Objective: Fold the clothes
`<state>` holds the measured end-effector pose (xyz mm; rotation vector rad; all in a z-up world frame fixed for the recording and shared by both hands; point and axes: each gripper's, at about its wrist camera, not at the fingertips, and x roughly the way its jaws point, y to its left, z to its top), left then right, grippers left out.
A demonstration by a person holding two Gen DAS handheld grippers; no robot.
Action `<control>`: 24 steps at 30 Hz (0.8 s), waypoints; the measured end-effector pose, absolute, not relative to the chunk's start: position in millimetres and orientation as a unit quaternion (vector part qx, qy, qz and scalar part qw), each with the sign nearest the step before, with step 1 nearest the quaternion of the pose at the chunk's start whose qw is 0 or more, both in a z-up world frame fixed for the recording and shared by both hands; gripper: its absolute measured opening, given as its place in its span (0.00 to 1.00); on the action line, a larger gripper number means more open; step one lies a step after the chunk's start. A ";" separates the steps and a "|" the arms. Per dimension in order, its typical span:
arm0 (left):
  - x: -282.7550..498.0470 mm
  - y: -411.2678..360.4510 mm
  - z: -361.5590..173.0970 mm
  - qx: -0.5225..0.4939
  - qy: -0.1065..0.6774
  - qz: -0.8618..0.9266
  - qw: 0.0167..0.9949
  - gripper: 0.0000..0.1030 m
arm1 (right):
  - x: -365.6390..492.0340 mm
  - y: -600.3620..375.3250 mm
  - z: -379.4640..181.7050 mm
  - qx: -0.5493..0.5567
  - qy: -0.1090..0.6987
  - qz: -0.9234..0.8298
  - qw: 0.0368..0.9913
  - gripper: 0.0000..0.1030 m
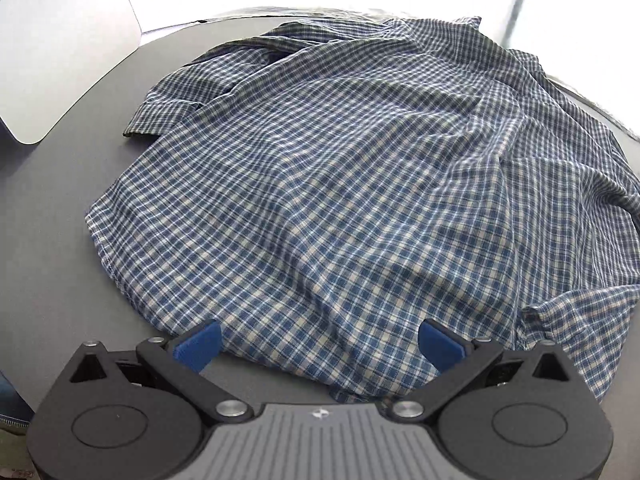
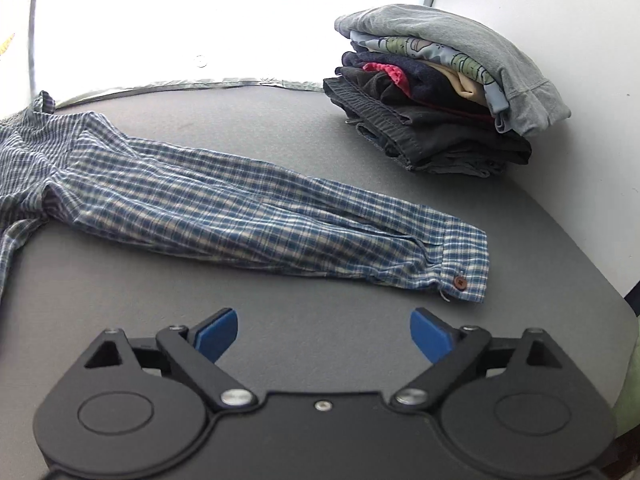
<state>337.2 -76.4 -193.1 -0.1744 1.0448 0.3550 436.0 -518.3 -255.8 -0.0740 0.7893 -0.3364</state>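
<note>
Blown-out glare, perhaps daylight, whitens the far background; fisheye bends the edges; foreground sharp, shadows soft.

I see a grey bench [image 2: 280,128] carrying a blue plaid shirt [image 1: 320,184], its sleeve [image 2: 260,216] stretched toward 3 o'clock, and a stack of folded clothes [image 2: 436,92] at 1 o'clock.

Shirt [image 2: 168,200] body beyond left edge

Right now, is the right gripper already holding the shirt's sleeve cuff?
No. The right gripper is open over bare table, with the plaid shirt's cuff lying flat beyond its fingertips, untouched.
</note>
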 end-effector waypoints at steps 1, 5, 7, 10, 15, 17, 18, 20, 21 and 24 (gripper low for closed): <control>337.5 -61.0 -191.0 -0.078 0.492 0.181 0.848 1.00 | 433.3 -499.8 -256.7 -0.039 0.386 -0.148 0.910 0.95; 336.6 -0.8 -188.3 -0.057 0.483 0.229 0.843 1.00 | 422.4 -411.5 -251.7 -0.055 0.384 -0.090 0.917 0.96; 335.2 28.1 -190.7 -0.058 0.482 0.241 0.840 1.00 | 416.3 -365.9 -245.8 -0.042 0.378 -0.054 0.923 0.96; 336.4 62.4 -196.2 -0.068 0.485 0.242 0.838 1.00 | 409.7 -307.7 -242.4 -0.048 0.373 -0.003 0.926 0.96; 341.5 98.8 -206.0 -0.061 0.494 0.193 0.846 0.99 | 390.0 -228.9 -249.8 -0.093 0.368 0.040 0.924 0.96; 342.4 104.0 -209.8 -0.056 0.497 0.169 0.849 0.99 | 384.9 -208.1 -258.2 -0.084 0.383 0.047 0.919 0.96; 342.6 106.3 -212.1 -0.052 0.499 0.155 0.851 0.97 | 383.7 -201.8 -263.0 -0.086 0.390 0.043 0.916 0.95; 341.9 107.5 -215.5 -0.048 0.501 0.128 0.855 0.93 | 380.5 -190.3 -273.4 -0.098 0.408 0.019 0.907 0.89; 340.8 107.4 -216.7 -0.048 0.501 0.114 0.856 0.89 | 378.5 -190.4 -275.3 -0.091 0.412 0.012 0.907 0.83; 338.3 103.5 -217.7 -0.040 0.492 0.085 0.865 0.78 | 374.6 -196.9 -276.2 -0.057 0.419 0.003 0.906 0.58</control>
